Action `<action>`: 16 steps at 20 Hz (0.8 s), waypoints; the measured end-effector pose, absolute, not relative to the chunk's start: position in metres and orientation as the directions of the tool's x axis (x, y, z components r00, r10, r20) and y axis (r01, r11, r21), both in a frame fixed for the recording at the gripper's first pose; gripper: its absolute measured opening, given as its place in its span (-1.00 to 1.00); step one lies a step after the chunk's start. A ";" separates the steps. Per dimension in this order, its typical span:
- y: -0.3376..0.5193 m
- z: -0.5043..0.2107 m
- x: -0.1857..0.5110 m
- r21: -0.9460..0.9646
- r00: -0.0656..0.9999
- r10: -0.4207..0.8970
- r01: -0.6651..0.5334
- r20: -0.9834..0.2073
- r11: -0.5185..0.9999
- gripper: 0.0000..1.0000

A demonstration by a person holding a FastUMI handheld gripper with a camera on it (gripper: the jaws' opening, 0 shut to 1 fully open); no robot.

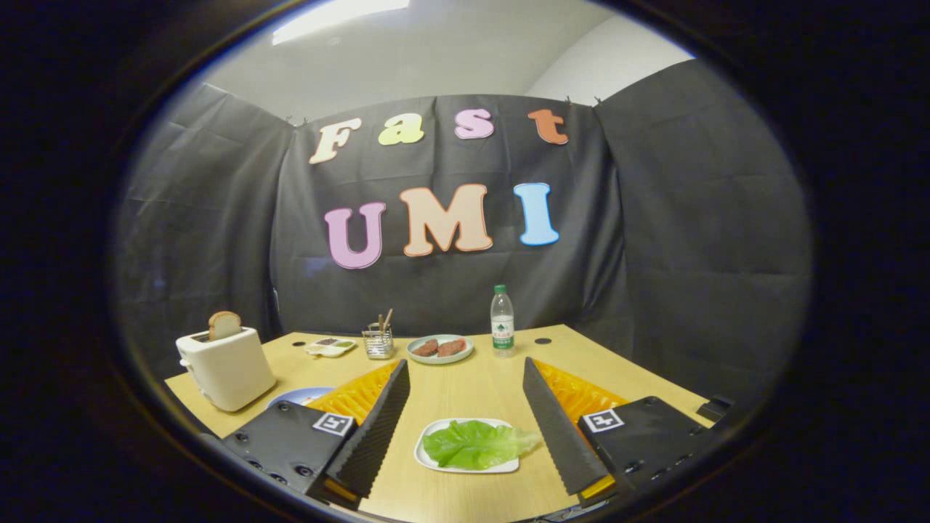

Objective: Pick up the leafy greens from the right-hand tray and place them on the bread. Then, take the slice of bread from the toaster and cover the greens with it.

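A leaf of green lettuce (476, 444) lies on a small white tray (430, 457) on the wooden table, low between my two fingers. My gripper (466, 378) is open, its ridged black fingers (378, 428) spread wide on either side of the tray, above the table and touching nothing. A white toaster (227, 367) stands at the table's left, beyond the left finger, with a slice of bread (224, 325) sticking up from its slot. A blue plate (299, 396) peeks out behind the left finger, next to the toaster; what lies on it is hidden.
At the back of the table stand a water bottle (502, 320), a green plate with two brown patties (439, 349), a wire holder with sticks (378, 341) and a small white dish (330, 346). The table's right edge runs just past the right finger.
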State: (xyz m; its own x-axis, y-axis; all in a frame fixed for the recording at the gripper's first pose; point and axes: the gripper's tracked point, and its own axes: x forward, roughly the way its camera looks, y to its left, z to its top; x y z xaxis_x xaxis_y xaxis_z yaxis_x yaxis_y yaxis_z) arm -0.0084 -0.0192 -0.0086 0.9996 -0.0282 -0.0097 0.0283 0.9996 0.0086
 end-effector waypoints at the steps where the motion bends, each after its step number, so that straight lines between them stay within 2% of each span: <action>1: -0.019 -0.010 -0.008 0.009 0.999 -0.029 0.029 -0.013 1.000 0.96; 9: -0.031 -0.016 -0.007 -0.003 0.998 -0.048 0.047 -0.033 0.999 0.96; 16: -0.053 -0.047 0.000 -0.032 0.986 -0.067 0.062 -0.152 0.998 0.96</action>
State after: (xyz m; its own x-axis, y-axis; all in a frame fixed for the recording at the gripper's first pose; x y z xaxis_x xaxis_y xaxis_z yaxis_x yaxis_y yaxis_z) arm -0.0004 -0.0535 -0.0469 0.9862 -0.0667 -0.1517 0.0625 0.9975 -0.0322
